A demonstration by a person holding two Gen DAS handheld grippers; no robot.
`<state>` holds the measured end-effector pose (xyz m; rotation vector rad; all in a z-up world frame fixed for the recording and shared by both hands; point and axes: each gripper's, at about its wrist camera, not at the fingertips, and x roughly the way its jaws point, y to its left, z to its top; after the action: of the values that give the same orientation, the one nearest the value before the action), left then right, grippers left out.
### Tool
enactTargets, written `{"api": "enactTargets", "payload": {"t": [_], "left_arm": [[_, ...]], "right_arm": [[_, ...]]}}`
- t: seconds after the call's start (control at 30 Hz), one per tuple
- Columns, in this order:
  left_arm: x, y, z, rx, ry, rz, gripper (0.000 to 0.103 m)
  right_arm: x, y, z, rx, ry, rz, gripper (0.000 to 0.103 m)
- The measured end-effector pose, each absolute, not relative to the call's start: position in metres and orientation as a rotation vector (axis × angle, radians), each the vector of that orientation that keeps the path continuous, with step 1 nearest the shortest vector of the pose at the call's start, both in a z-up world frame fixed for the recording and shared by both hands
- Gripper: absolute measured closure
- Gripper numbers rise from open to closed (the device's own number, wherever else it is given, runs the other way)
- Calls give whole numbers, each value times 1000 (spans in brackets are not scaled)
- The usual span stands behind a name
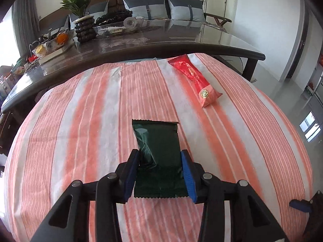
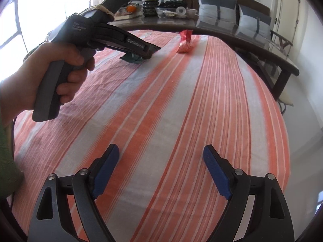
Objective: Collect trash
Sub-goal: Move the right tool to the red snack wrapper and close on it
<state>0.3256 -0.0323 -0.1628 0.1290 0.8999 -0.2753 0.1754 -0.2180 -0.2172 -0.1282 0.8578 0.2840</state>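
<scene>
A dark green wrapper (image 1: 157, 151) lies flat on the orange-and-white striped cloth (image 1: 90, 121). My left gripper (image 1: 160, 155) straddles it, both blue pads touching its long edges, the near edge crumpled against the left pad. In the right wrist view the left gripper (image 2: 149, 54) sits on the green wrapper (image 2: 131, 58). A red wrapper (image 1: 194, 78) lies further right near the cloth's far edge; it also shows in the right wrist view (image 2: 184, 42). My right gripper (image 2: 161, 155) is open and empty above the cloth near its front.
A dark glossy table (image 1: 181, 38) runs behind the cloth, carrying a potted plant (image 1: 82, 20), glass trays and clutter. A sofa with grey cushions (image 1: 145, 8) stands behind it. The floor (image 1: 292, 92) drops off to the right.
</scene>
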Motion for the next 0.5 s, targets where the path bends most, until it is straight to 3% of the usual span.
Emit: {"api": "enactTargets", "payload": {"t": [0.37,0.4,0.5], "left_arm": [[253,47,-163,97,902,-219,56],[251,47,-165,103,906,-223,54],[247,44,-175,127,910,-206,36]], "right_arm": [[176,-218,-217,-123,861,280,15],[176,-218,-217,-122,862,283,15],[176,-219,-217,-117,870,301,12]]}}
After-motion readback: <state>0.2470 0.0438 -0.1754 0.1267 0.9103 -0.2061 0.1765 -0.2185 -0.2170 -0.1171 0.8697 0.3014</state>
